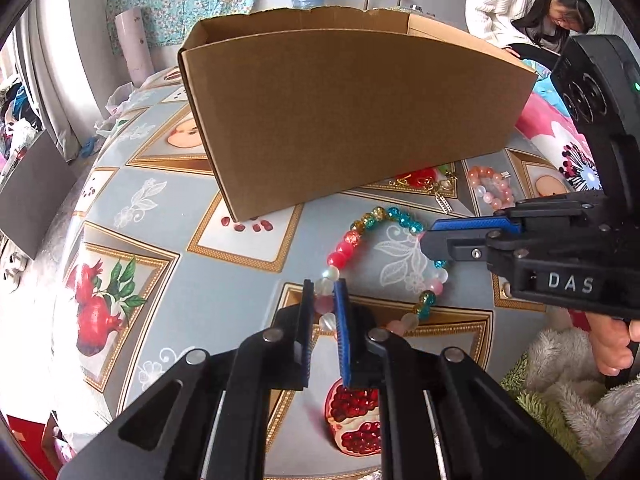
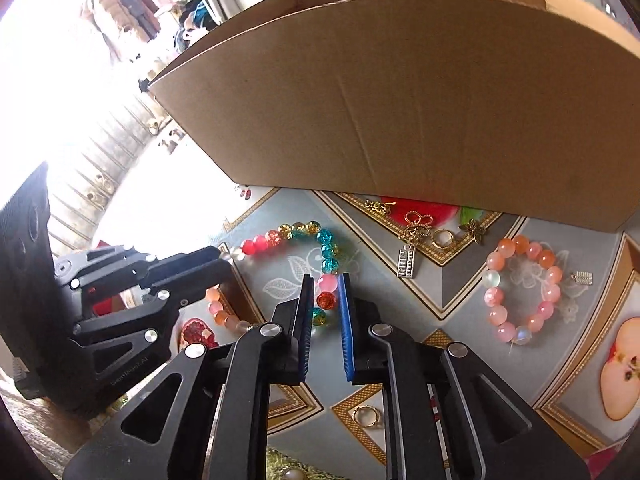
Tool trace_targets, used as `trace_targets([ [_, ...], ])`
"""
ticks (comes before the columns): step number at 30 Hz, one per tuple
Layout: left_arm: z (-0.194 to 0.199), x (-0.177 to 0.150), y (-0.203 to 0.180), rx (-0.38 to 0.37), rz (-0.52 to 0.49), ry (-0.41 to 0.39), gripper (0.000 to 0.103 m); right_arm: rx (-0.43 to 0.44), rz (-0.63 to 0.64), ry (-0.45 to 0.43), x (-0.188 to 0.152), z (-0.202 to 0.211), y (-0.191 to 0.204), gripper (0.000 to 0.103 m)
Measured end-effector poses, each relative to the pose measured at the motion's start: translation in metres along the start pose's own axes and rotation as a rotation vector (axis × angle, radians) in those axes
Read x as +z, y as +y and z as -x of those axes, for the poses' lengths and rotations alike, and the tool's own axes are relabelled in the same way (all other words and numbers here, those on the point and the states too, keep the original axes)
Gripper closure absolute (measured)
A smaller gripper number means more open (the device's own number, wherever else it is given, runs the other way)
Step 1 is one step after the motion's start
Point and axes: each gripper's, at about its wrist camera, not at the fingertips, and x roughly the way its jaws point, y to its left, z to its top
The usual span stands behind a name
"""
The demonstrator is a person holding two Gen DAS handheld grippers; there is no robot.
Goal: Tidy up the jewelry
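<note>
A multicolour bead bracelet (image 1: pixel 352 239) of red, gold, teal and pale pink beads lies on the patterned tablecloth in front of a cardboard box (image 1: pixel 340 120). My left gripper (image 1: pixel 324 292) is shut on its pale beads at the near left side. My right gripper (image 2: pixel 326 292) is shut on a pink and a red bead of the same bracelet (image 2: pixel 328 236), on its right side. Each gripper shows in the other's view: the right gripper (image 1: pixel 426 240) comes in from the right, the left gripper (image 2: pixel 224 258) from the left.
A pink and orange bead bracelet (image 2: pixel 520 288), gold charms (image 2: pixel 420 232), a gold ring (image 2: pixel 368 416) and a small silver charm (image 2: pixel 582 278) lie near the box (image 2: pixel 400 100). A fluffy cloth (image 1: pixel 560 380) is at the near right. A person in white (image 1: pixel 512 4) bends behind the box.
</note>
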Motion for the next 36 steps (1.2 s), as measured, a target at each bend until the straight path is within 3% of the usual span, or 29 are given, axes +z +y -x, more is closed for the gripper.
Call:
trace_targets([
  [9, -0.002, 0.001, 0.004, -0.008, -0.005, 0.021, 0.084, -0.059, 0.067, -0.011, -0.007, -0.008, 0.014, 0.089],
  [32, -0.013, 0.007, -0.010, 0.076, -0.072, 0.006, 0.084, -0.131, 0.160, -0.042, -0.024, -0.022, 0.032, 0.089],
  [36, -0.013, 0.007, -0.013, 0.068, -0.080, 0.001, 0.090, -0.128, 0.147, -0.038, -0.026, -0.024, 0.033, 0.089],
])
